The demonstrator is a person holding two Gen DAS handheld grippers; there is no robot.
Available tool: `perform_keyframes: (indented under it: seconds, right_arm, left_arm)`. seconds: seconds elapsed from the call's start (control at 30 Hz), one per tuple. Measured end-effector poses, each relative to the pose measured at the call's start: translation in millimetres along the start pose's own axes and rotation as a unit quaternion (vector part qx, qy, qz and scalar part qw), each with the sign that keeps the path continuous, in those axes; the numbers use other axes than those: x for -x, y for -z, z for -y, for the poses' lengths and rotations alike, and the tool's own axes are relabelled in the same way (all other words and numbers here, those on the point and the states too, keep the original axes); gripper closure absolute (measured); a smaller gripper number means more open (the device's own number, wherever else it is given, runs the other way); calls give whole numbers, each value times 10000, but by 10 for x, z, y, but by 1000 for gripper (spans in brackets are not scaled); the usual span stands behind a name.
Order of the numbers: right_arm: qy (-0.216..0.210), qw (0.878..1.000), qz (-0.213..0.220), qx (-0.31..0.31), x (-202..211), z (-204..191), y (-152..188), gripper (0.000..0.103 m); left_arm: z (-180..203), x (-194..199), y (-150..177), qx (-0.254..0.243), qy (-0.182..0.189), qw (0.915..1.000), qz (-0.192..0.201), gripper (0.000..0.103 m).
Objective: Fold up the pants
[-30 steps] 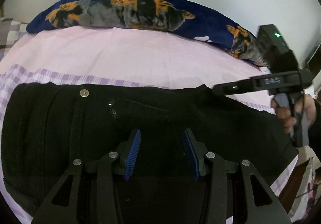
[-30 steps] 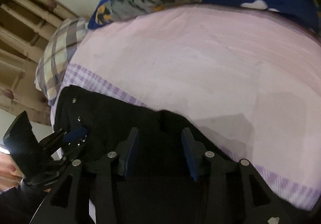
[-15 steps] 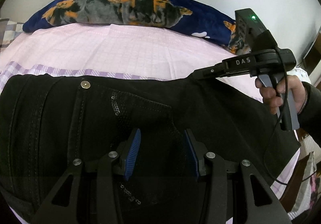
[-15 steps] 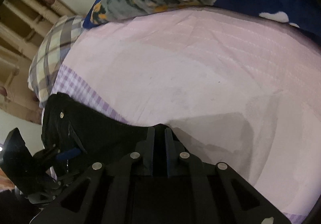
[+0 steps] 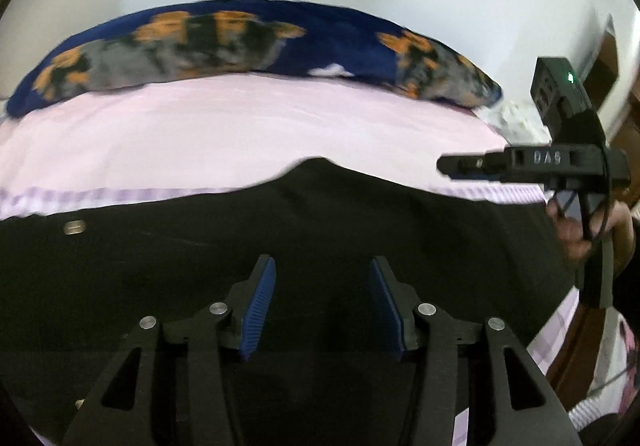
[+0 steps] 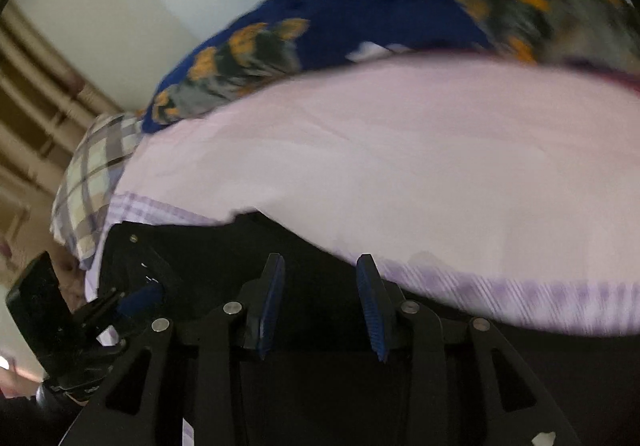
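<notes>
Black pants (image 5: 280,238) lie flat on the pink bed sheet (image 5: 240,126), a metal button (image 5: 75,227) at their left. My left gripper (image 5: 322,306) is open just above the black cloth, holding nothing. My right gripper (image 6: 320,302) is open over the pants (image 6: 224,250) near their far edge, also empty. In the left wrist view the right gripper (image 5: 452,166) hangs at the right, above the pants and clear of the cloth. In the right wrist view the left gripper (image 6: 132,298) shows at the lower left over the waistband.
A long navy cushion with orange and grey print (image 5: 240,46) lies along the far edge of the bed against a white wall. A plaid pillow (image 6: 96,174) sits at the left end. Wooden furniture (image 6: 32,86) stands beyond it.
The right gripper was shut on the pants' far edge half a second ago; now it has opened and let go. It has drawn back to the right. The pants lie flatter.
</notes>
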State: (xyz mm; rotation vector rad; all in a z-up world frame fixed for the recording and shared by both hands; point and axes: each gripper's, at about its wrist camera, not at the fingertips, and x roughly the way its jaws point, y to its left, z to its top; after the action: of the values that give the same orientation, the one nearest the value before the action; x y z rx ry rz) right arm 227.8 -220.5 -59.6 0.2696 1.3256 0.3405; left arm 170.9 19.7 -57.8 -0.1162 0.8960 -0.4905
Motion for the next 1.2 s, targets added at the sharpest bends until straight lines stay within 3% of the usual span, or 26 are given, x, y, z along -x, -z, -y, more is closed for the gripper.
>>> perform_keyframes:
  seconds: [0.17,0.23,0.27,0.37,0.57,0.8,0.93,1.07,1.2]
  right_arm:
    - [757,9952,258,-561,85,475,285,67]
    - [854,9925,426,-761,186,699,345,75]
    - [886,9907,483,-911,253,810,369,76]
    - [1189,9830,680,-1220,549,1137,476,69]
    - [974,9653,1215,-2098,1398,1727,1012,68]
    - [1046,9272,1539,-3250,2220,2268,1986,66]
    - [929,9065,1594,-3798,2344,2458,2412,65]
    - [682,8921,1624,-4162,2269,2556,2622,65]
    - [582,8887,1641,-4242,2207,2622,2661,65]
  left_arm:
    - [132,-265,33,-17,55,9990,-451,52]
    - [87,-339,85,10,-12,9982,-597,52]
    - [78,-305,98,-24,-23,9989,-477,52]
    - [36,-272,115,33,-154,9985,-525,52]
    - [25,-185,175,260,-217,9977,-583,51]
    - [347,-81,235,55,11,9981,-614,49]
    - [612,-87,268,-246,228,9968,-722,48]
    - [853,-126,319,-593,380,9932,-929,48]
    - [1010,-177,406,-833,441,9890,-1142,48]
